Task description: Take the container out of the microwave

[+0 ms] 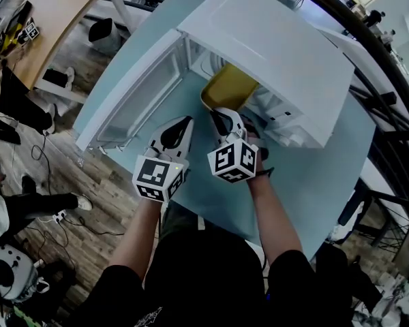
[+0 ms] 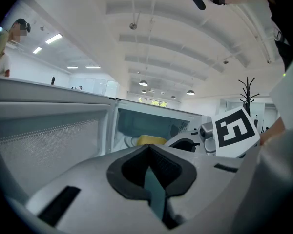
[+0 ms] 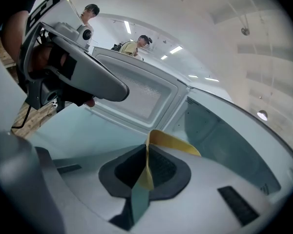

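Observation:
A white microwave (image 1: 273,46) stands on a light blue table (image 1: 307,176), its door (image 1: 133,94) swung open to the left. A yellow container (image 1: 230,87) pokes out of the cavity's front edge. My right gripper (image 1: 221,118) is shut on the container's near rim; in the right gripper view the thin yellow rim (image 3: 173,143) runs between the pads. Just left of it, in front of the open door, my left gripper (image 1: 186,125) is shut with nothing in it. From the left gripper view the container (image 2: 150,140) lies ahead inside the cavity, apart from that gripper (image 2: 149,152).
The table's near edge (image 1: 191,210) lies under my forearms. A wooden table (image 1: 54,19) and people's legs (image 1: 27,107) are at the far left, over a wood floor with cables (image 1: 88,227). A dark railing (image 1: 368,60) runs along the right.

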### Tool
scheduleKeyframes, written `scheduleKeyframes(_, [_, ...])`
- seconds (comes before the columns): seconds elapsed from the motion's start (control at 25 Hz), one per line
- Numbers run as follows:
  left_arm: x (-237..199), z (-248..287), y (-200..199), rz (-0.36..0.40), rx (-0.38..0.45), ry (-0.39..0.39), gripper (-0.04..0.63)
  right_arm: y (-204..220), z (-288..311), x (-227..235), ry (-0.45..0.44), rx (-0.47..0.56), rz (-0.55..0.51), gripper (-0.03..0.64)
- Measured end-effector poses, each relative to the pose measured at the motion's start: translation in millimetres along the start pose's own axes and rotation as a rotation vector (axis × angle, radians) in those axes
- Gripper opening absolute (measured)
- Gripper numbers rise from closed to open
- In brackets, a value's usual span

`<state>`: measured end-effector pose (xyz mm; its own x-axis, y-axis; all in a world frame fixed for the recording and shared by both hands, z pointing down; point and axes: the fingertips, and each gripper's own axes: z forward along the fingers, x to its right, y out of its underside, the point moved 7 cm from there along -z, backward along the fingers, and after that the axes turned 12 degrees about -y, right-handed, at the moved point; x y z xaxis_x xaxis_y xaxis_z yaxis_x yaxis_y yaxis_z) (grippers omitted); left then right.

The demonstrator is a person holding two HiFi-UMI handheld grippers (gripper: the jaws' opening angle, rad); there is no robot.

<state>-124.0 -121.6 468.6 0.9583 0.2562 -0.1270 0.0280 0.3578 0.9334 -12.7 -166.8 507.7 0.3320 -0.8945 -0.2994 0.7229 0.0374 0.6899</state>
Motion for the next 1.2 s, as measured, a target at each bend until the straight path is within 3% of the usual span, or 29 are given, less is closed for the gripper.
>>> scheduleKeyframes(1.2, [2.4,-47.6,38.8,-0.011,-0.044,-0.094,0.008,11.9,-1.2,-88.6,-0.118,0.003,-0.072,0.020])
